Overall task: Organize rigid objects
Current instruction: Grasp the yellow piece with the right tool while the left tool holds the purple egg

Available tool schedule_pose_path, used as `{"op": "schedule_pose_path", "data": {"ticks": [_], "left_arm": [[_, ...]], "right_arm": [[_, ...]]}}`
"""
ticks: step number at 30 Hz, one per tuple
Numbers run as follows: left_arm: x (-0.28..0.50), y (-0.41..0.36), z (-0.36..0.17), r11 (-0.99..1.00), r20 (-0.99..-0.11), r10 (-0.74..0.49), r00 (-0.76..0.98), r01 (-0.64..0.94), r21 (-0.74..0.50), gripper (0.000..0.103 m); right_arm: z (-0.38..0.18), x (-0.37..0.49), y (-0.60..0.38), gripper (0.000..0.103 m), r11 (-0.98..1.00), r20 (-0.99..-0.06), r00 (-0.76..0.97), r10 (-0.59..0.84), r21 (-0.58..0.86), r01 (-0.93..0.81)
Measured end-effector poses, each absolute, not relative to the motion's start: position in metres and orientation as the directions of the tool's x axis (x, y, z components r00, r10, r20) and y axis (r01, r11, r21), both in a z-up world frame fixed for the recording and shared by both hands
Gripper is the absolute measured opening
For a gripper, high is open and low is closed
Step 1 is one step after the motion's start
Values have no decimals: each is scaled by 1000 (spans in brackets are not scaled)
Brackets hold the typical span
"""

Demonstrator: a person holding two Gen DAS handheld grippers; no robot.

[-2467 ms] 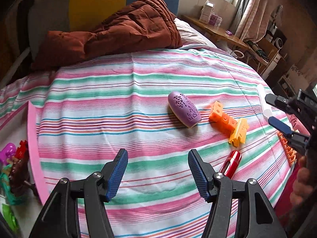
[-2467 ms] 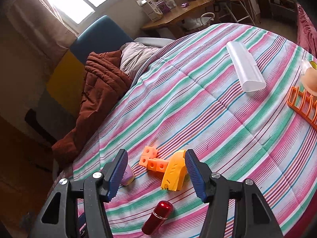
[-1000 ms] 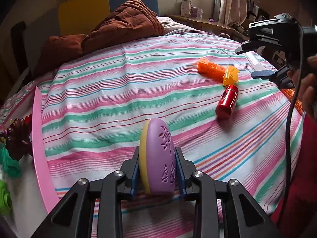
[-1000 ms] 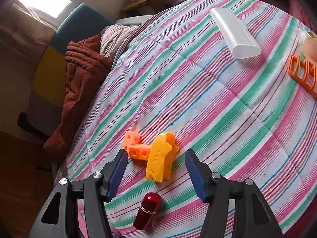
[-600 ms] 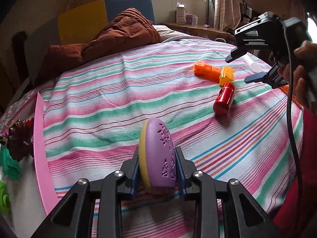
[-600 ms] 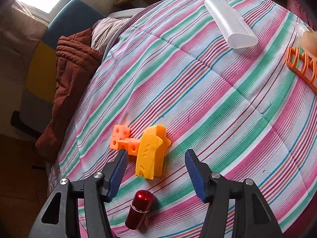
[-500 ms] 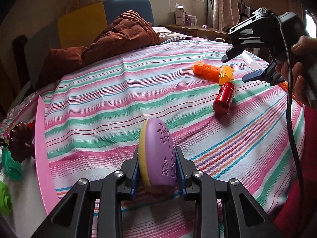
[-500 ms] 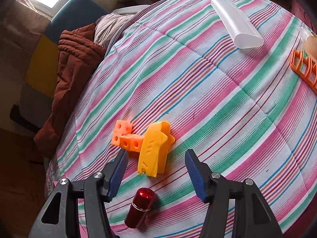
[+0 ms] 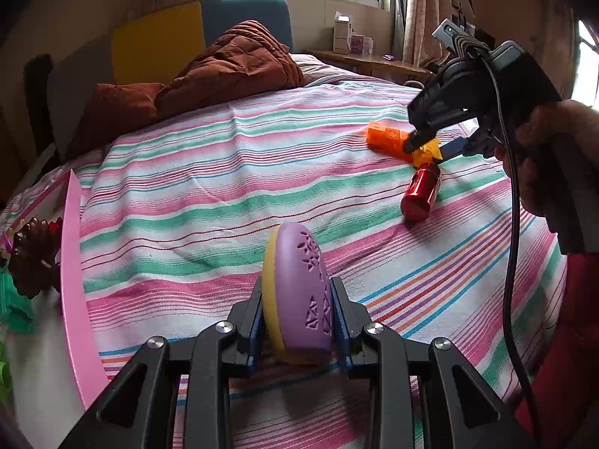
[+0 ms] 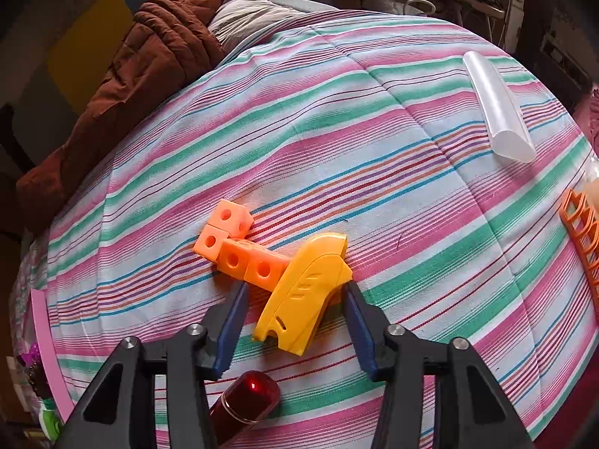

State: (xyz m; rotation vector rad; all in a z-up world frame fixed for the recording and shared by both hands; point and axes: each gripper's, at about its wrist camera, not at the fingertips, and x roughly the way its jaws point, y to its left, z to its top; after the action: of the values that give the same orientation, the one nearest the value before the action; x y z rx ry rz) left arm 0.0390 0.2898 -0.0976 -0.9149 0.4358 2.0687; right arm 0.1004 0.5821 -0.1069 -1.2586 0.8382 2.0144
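My left gripper [image 9: 297, 307] is shut on a purple and yellow oval case [image 9: 299, 280], held on edge just above the striped bedspread [image 9: 209, 194]. My right gripper [image 10: 295, 288] points steeply down over a yellow plastic piece [image 10: 303, 292]. Its jaws straddle that piece and are closing, with a gap still showing at the left pad. A chain of orange cubes [image 10: 239, 247] touches the yellow piece on its left. A red metallic cylinder [image 10: 247, 396] lies just below the jaws. In the left wrist view the right gripper [image 9: 430, 147] sits at the far right, held by a hand.
A translucent white tube [image 10: 494, 108] lies at the far right of the bed, with an orange rack [image 10: 580, 224] at the right edge. A pink tray rim [image 9: 73, 262] and small toys [image 9: 33, 258] are at the left. A brown quilt [image 9: 209, 71] is piled at the head.
The right gripper has come down, rolled and closed in on the yellow piece, which now lies between its fingers. The left gripper still holds the purple case in much the same place.
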Motion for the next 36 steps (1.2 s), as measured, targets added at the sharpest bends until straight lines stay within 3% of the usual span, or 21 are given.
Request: {"op": "schedule_pose_path", "data": {"ticks": [1, 36], "left_arm": [[39, 290, -98, -609, -736, 543, -405, -793, -12, 31], [39, 279, -73, -640, -786, 516, -340, -763, -91, 30]], "right_arm": [[-108, 100, 582, 26, -615, -926, -327, 190, 147, -775], [-115, 97, 572, 27, -718, -924, -237, 301, -56, -694]]}}
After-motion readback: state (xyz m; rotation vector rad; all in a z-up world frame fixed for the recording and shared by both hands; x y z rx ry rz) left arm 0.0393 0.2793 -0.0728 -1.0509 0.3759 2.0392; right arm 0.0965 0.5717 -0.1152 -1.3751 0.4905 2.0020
